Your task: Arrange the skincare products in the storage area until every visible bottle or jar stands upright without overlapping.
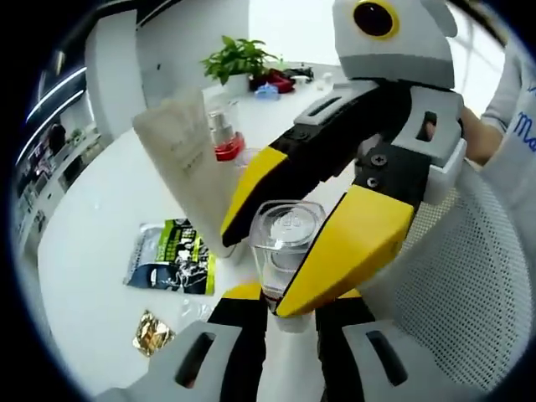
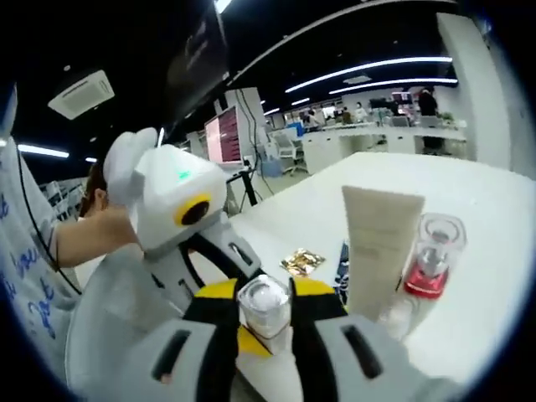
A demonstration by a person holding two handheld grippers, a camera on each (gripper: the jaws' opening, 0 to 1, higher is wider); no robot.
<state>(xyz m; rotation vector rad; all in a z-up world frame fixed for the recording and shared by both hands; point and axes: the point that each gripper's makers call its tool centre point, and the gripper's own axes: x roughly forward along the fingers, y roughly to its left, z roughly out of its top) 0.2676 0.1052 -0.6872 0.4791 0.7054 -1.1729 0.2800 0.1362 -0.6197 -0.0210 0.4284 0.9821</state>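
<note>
My right tongs (image 1: 289,251) pinch a clear-capped bottle (image 1: 285,243), yellow pads on both sides of its cap, seen from my left gripper view. In my right gripper view the same bottle (image 2: 264,308) sits between my right tongs (image 2: 264,331) at the bottom of the frame, cap toward the lens. My left tongs (image 1: 289,322) sit just below that bottle, yellow tips close on either side of its lower part; cannot tell if they grip it or are just spread around it. From the right gripper view the left tongs (image 2: 230,289) come in from the left, right behind the bottle.

Bottle is held above the white table (image 1: 100,243), next to a white mesh chair back (image 1: 469,276).

Further out on the table: beige tube (image 1: 184,159) standing upright, just beside it a clear bottle with red base (image 1: 224,138), also upright. Green-and-black sachet (image 1: 172,255) lies flat near the tube, gold foil packet (image 1: 152,331) lies nearer me. Potted green plant (image 1: 239,59) at the far end of the table.
</note>
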